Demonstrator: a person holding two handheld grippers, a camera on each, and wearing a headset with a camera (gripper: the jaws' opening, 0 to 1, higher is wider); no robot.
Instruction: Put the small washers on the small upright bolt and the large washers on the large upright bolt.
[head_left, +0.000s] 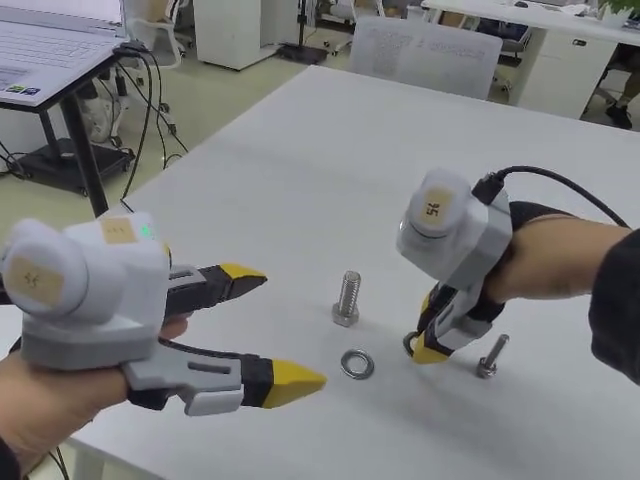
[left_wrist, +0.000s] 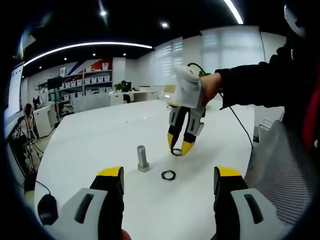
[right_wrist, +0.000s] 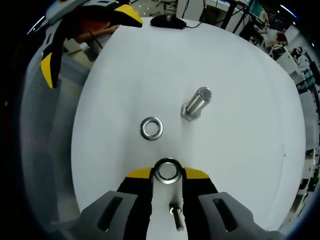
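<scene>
The large bolt stands upright on the white table, and it also rises in the right gripper view. A loose steel washer lies flat just in front of it. My right gripper points down at the table, shut on a second washer held by its rim. The small bolt stands just right of that gripper. My left gripper hovers at the lower left, open and holding nothing. It faces the loose washer and the large bolt.
The table's near edge runs under my left hand. A laptop sits on a stand with dangling cables at the upper left. A chair stands at the table's far end. Open tabletop stretches behind the bolts.
</scene>
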